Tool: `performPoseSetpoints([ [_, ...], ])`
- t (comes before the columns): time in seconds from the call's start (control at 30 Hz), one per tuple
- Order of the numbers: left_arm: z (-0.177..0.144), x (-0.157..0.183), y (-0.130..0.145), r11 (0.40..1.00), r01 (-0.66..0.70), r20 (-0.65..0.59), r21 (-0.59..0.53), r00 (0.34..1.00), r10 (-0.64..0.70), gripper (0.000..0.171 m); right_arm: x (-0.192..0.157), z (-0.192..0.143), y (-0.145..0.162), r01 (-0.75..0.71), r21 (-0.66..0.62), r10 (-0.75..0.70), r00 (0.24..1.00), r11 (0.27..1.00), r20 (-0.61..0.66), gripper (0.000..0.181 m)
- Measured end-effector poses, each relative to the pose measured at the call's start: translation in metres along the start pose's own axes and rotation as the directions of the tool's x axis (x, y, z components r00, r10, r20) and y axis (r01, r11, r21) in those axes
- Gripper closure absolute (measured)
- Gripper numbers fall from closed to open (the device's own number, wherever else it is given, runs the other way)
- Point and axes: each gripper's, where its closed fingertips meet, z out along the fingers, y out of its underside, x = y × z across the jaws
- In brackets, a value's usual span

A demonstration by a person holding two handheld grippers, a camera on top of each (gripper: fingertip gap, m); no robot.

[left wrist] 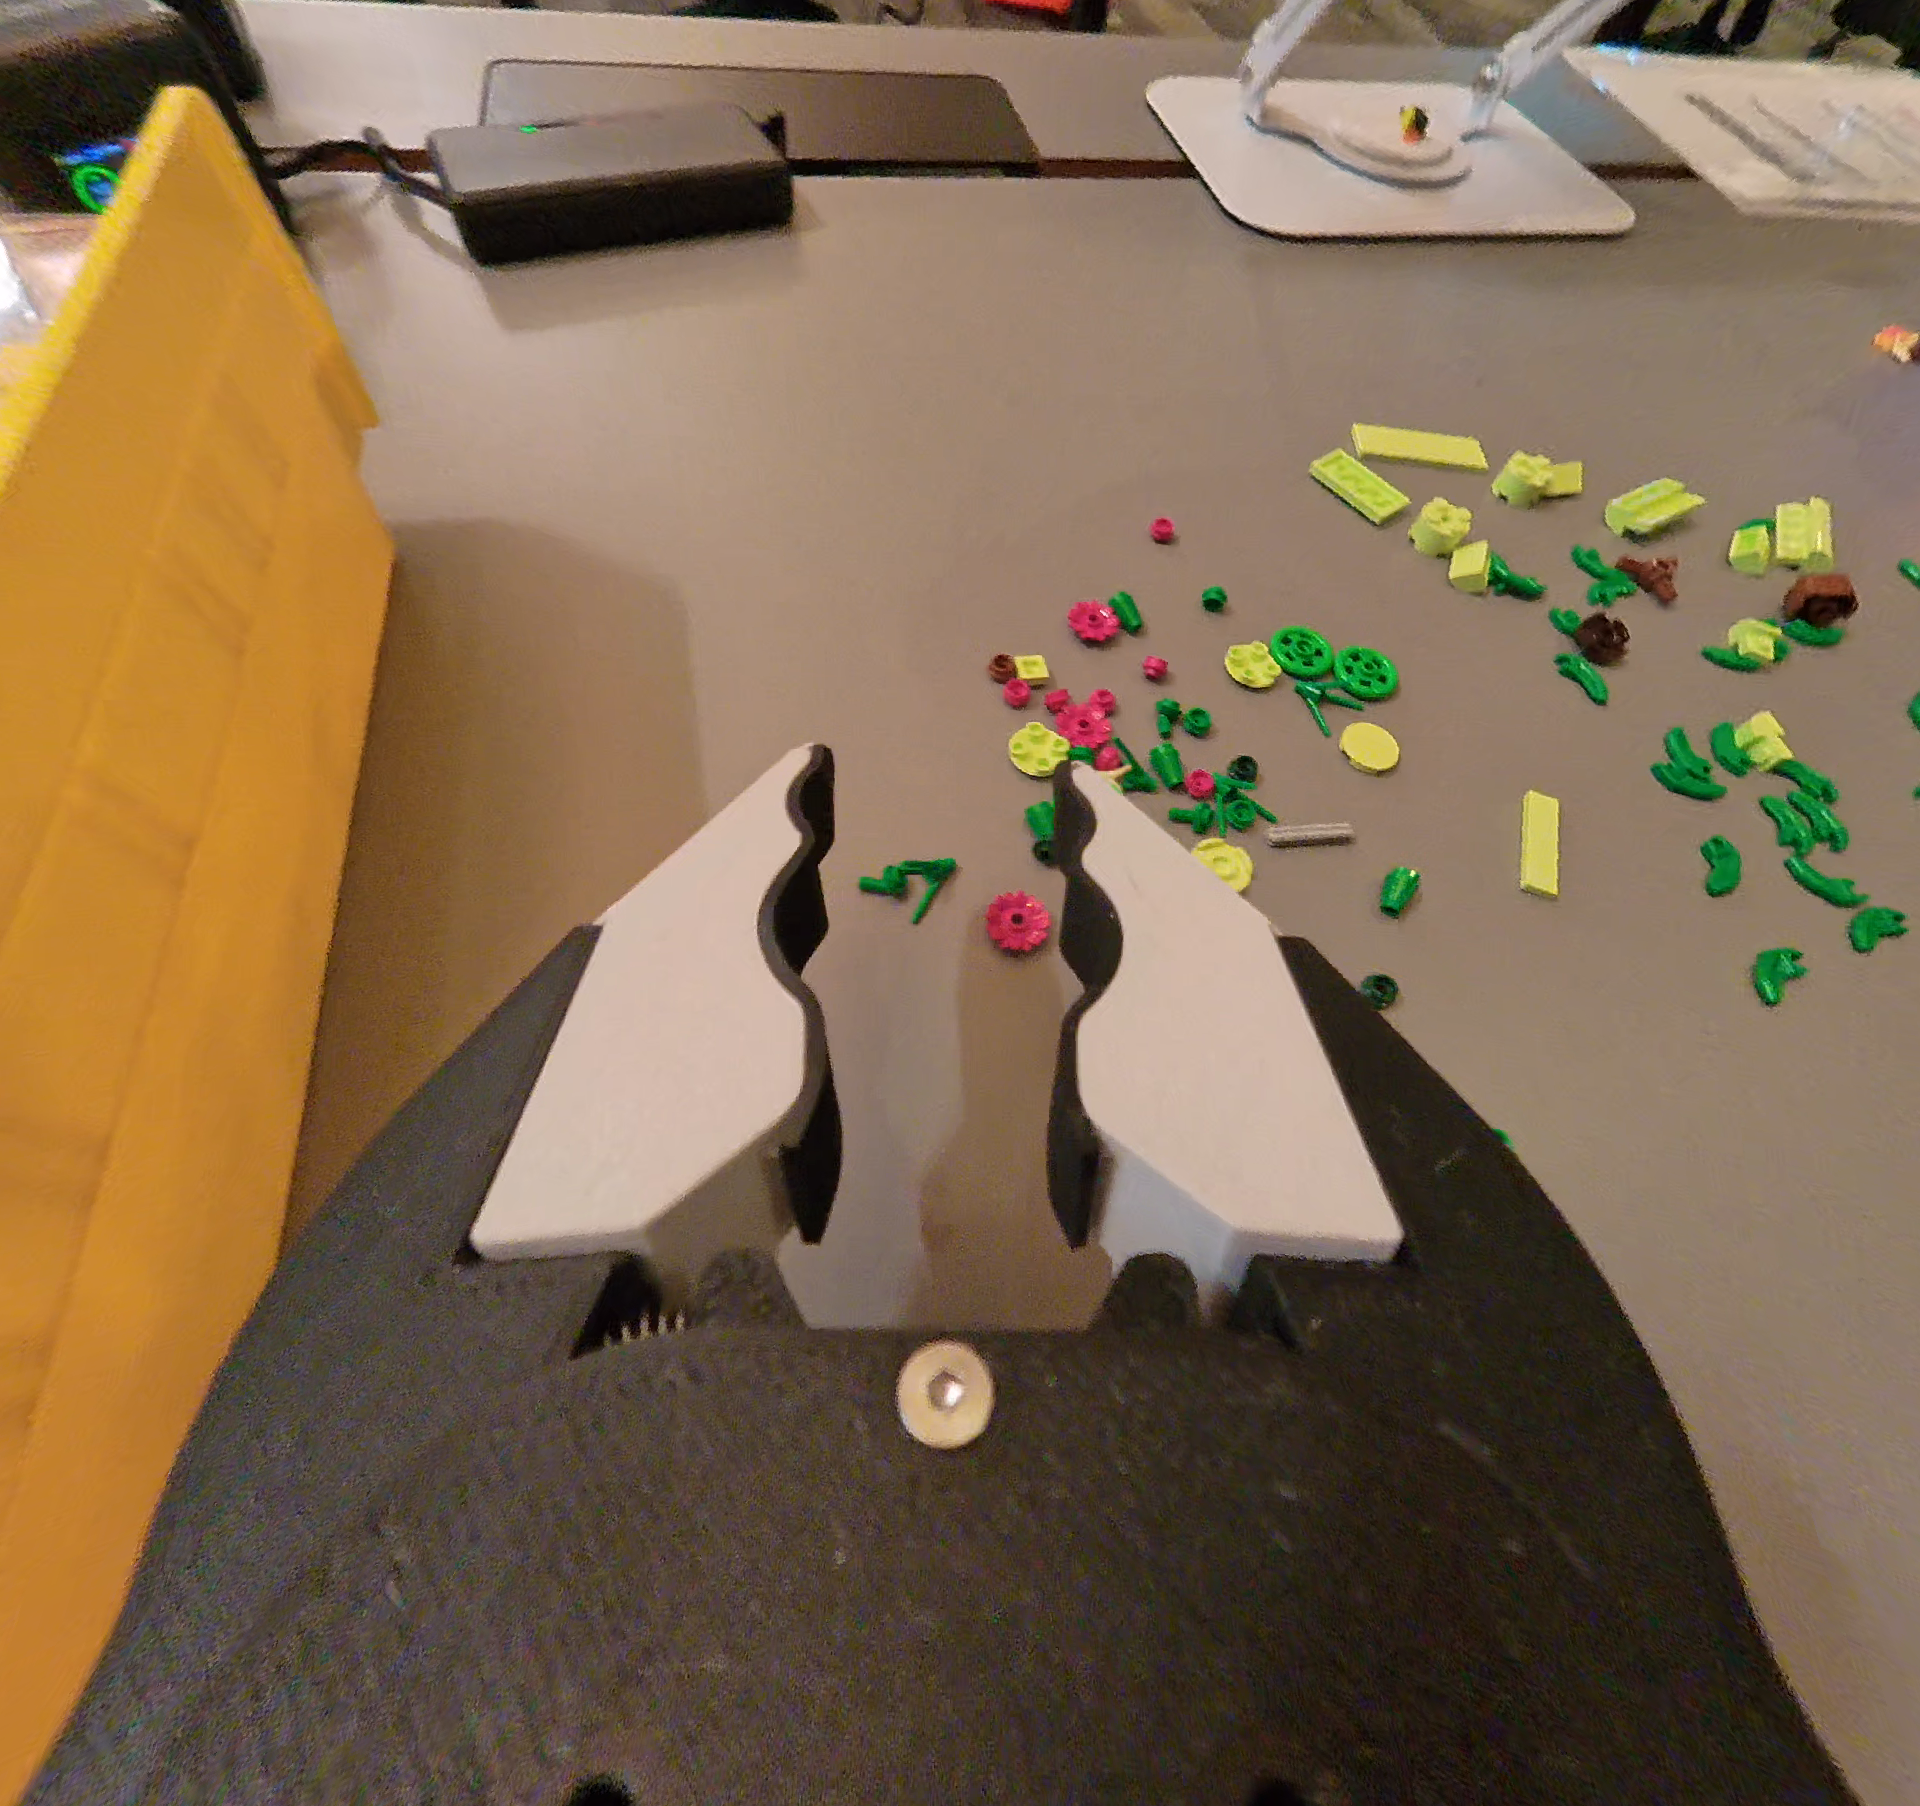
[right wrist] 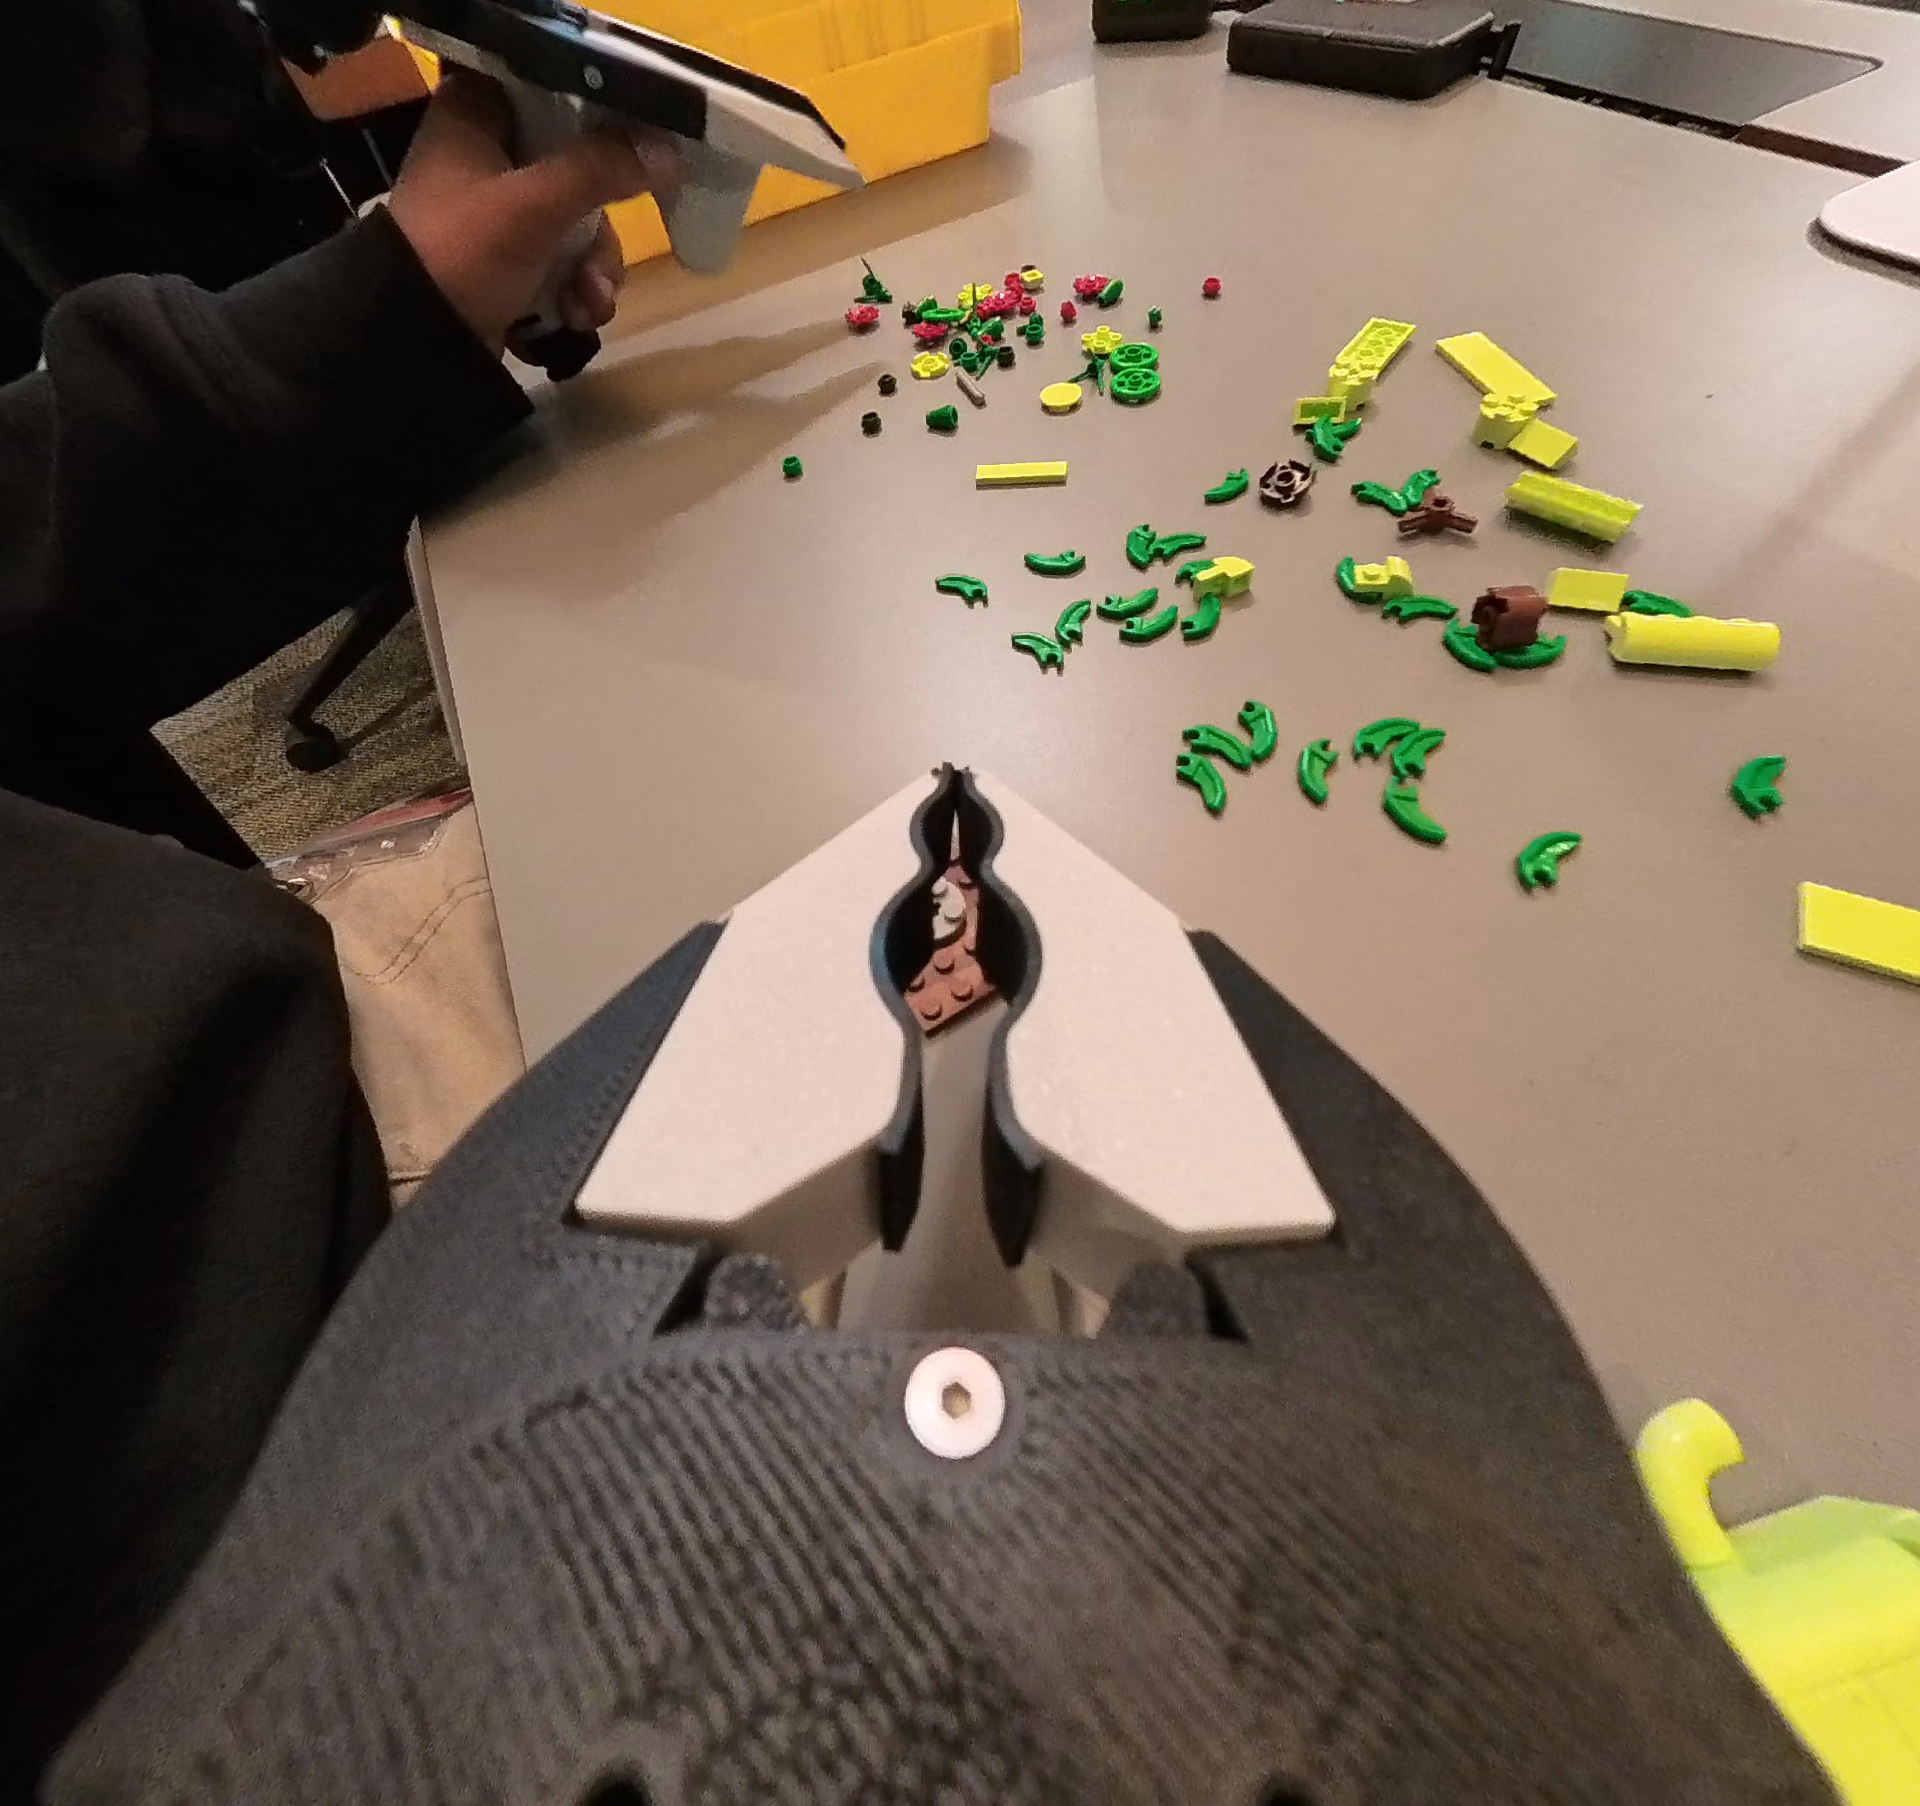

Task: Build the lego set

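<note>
Left tongs (left wrist: 940,790) gape wide over the grey surface (left wrist: 935,426), nothing in them; right tongs (right wrist: 958,777) pinch a brown lego plate (right wrist: 951,993), loose green and lime pieces (right wrist: 1309,603) scattered beyond.

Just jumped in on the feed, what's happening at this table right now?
A person is building a lego set with a handheld gripper in each hand. The right gripper is shut on a brown plate, held over the near part of the grey table. The left gripper is open and empty, hovering near the pink flower pieces and small green bits. Loose green leaves and lime bricks lie scattered; a yellow bin sits at the table's far left.
</note>
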Motion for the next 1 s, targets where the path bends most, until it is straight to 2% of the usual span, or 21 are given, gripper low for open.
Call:
performPoseSetpoints([
  [0.1,-0.002,-0.005,-0.001,1.000,0.019,0.012,0.015,1.000,-0.019,0.147,0.000,0.000,0.000,0.001,0.000,-0.001,1.000,1.000,0.000,0.181],
  [0.3,0.003,0.006,0.006,0.999,-0.027,-0.012,-0.023,1.000,0.027,0.158,-0.001,0.000,0.000,0.004,-0.003,-0.004,1.000,1.000,0.001,0.181],
  [0.37,0.004,0.020,0.004,0.999,-0.052,-0.062,-0.017,0.997,0.050,0.158,-0.001,0.000,0.000,0.006,-0.004,-0.006,1.000,1.000,0.000,0.181],
  [0.47,0.005,0.063,0.003,0.994,-0.108,-0.204,-0.012,0.974,0.103,0.158,-0.001,0.001,0.001,0.005,-0.008,-0.005,1.000,1.000,0.000,0.181],
  [0.7,0.014,0.142,0.025,0.940,-0.333,-0.368,-0.079,0.886,0.283,0.155,0.000,0.001,0.002,0.006,-0.012,-0.006,1.000,1.000,-0.002,0.181],
  [0.83,0.019,0.154,0.036,0.911,-0.397,-0.381,-0.108,0.863,0.331,0.156,-0.001,0.001,0.002,0.007,-0.012,-0.007,1.000,1.000,-0.002,0.181],
  [1.0,0.018,0.155,0.036,0.917,-0.386,-0.387,-0.101,0.864,0.321,0.159,-0.001,0.002,0.002,0.006,-0.014,-0.006,1.000,1.000,0.000,0.181],
])
